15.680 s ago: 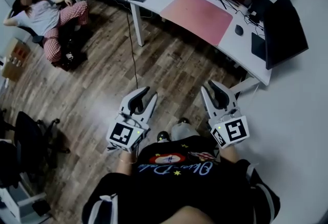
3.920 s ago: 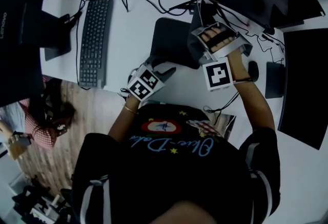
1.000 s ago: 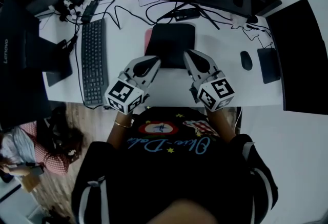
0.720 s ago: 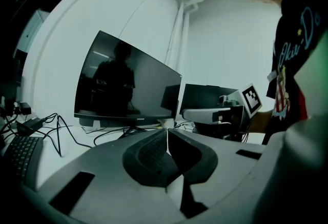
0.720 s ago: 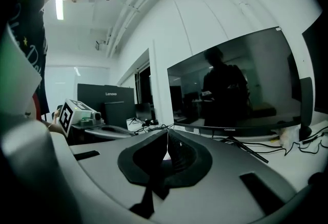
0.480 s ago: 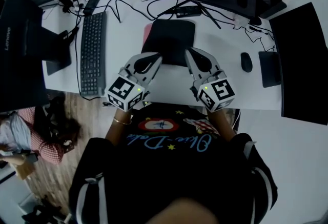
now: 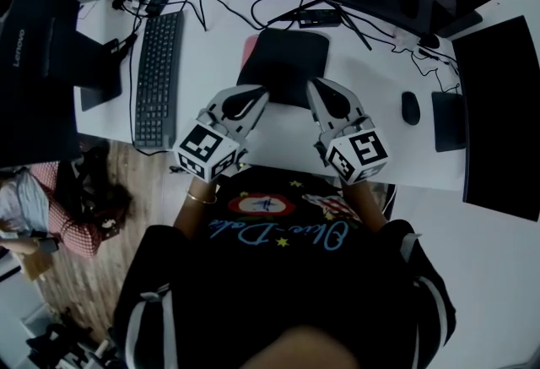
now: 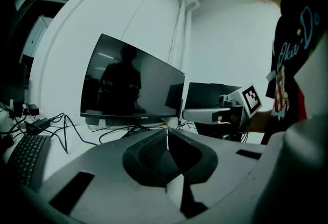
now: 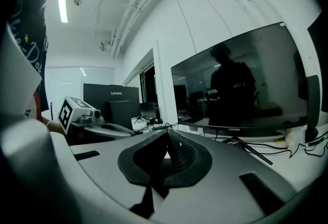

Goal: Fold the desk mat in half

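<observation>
Black, pink-edged folded desk mat (image 7: 283, 63) is lying on the white surface (image 7: 278, 141) before the left gripper (image 7: 256, 94) and right gripper (image 7: 315, 89), both pressed together, empty. "Lenovo" is marking the dark screen back (image 7: 42, 80); "coocaa" on the wide monitor (image 9: 241, 89) is showing only in the right gripper view.

The person holds both arms out ahead of the chest, elbows bent, with a gripper in each hand. The left gripper (image 7: 258, 92) points forward, a touch below level and angled inward. Its jaws are pressed together with nothing between them. The right gripper (image 7: 313, 85) is alongside at much the same height, also angled inward, so the two tips draw toward each other but stay apart. Its jaws are likewise closed and empty. The left cube (image 7: 205, 153) and the right cube (image 7: 359, 154) sit at the rear of the grippers, faces turned upward. The left forearm (image 7: 194, 211), a thin bangle (image 7: 199, 200) at its wrist, and the right forearm (image 7: 364, 203) run back to the torso.
</observation>
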Motion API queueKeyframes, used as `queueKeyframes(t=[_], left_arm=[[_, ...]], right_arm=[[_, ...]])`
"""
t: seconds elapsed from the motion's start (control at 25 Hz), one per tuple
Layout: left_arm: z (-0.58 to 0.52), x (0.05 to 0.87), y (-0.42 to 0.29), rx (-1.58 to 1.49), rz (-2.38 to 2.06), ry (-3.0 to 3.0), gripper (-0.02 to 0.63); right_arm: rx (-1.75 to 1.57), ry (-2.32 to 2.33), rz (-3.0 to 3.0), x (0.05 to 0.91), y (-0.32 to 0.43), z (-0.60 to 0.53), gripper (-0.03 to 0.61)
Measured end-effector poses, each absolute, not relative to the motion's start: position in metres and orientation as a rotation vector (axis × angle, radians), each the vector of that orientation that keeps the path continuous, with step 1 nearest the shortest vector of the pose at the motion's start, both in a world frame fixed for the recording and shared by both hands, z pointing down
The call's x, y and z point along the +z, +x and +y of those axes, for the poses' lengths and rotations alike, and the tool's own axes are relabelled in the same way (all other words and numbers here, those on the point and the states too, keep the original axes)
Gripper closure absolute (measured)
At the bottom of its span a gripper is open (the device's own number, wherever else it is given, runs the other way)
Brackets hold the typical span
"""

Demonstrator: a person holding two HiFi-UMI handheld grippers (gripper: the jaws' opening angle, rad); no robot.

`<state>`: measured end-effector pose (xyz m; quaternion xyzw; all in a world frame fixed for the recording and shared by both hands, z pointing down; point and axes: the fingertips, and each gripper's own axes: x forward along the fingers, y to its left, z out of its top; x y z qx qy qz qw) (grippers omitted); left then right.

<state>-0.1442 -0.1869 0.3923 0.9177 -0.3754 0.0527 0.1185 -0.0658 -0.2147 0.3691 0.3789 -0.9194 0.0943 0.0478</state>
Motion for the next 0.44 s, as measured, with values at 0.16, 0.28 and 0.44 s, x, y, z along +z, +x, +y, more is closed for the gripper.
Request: queueKeyframes(t=[0.16, 0.28, 0.44], left_arm=[[-0.1851, 0.3918, -0.1448, 0.163, -1.099, 2.678, 0.604], [-0.1848, 0.3929, -0.1443, 0.164, -1.101, 2.683, 0.604], [-0.1852, 0.3924, -0.1433, 0.171, -1.115, 2.686, 0.604]], right_arm=[[0.285, 1.149, -2.807, 0.3685, -0.0677, -0.2135, 0.578], [0.285, 1.144, -2.806, 0.3691, -0.0671, -0.2128, 0.578], [0.289, 1.143, -2.804, 0.3697, -0.0646, -0.2122, 0.578]])
